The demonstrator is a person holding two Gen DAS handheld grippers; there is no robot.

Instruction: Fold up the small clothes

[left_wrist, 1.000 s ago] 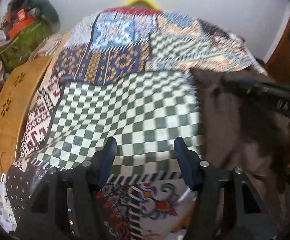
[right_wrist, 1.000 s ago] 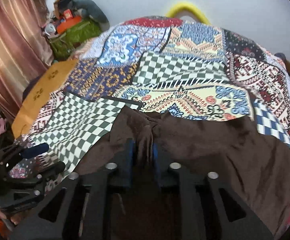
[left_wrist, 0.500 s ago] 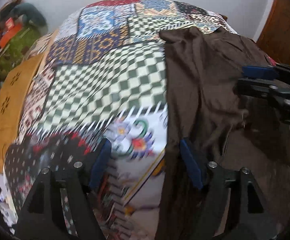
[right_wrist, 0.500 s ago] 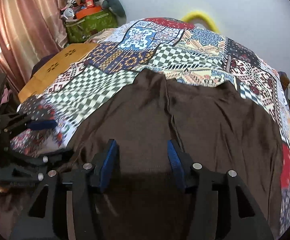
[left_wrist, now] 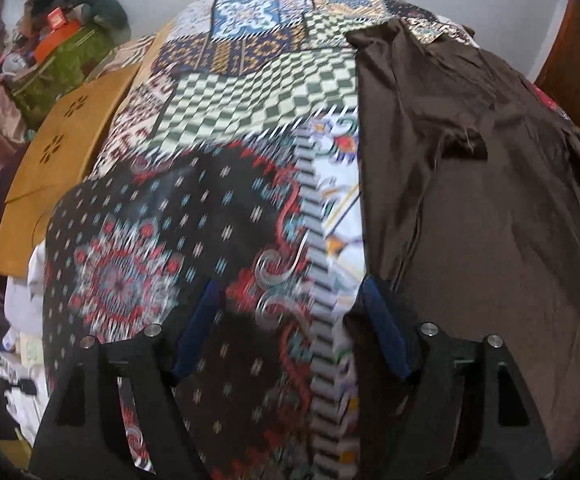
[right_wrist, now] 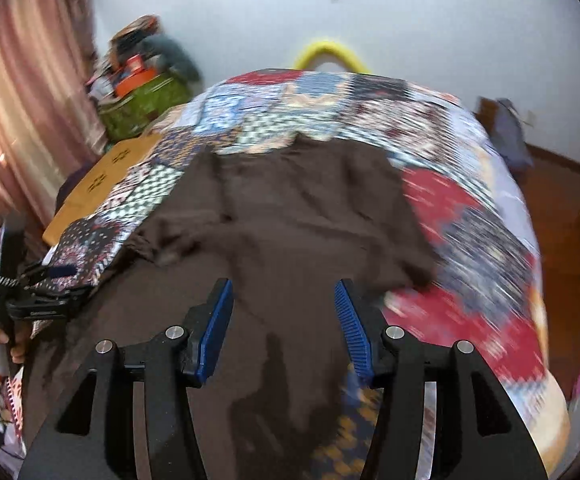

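Brown garment (right_wrist: 302,216) lies spread flat on the patchwork bedspread (left_wrist: 217,128), probably so you can see its edges before a fold. Its long axis runs away from you toward the far wall. Your left gripper (left_wrist: 290,336) is opening over the bedspread just beside its left edge, holding nothing; your right gripper (right_wrist: 283,328) stands spread above the cloth, empty.

brown garment (right_wrist: 290,216): matt soft cloth, creased. patchwork bedspread (left_wrist: 225,92): printed woven cloth. gripper fingers (right_wrist: 217,328): matt black plastic w/ ribbed blue pads, shiny metal screws. board (left_wrist: 61,148) at left: smooth wood.
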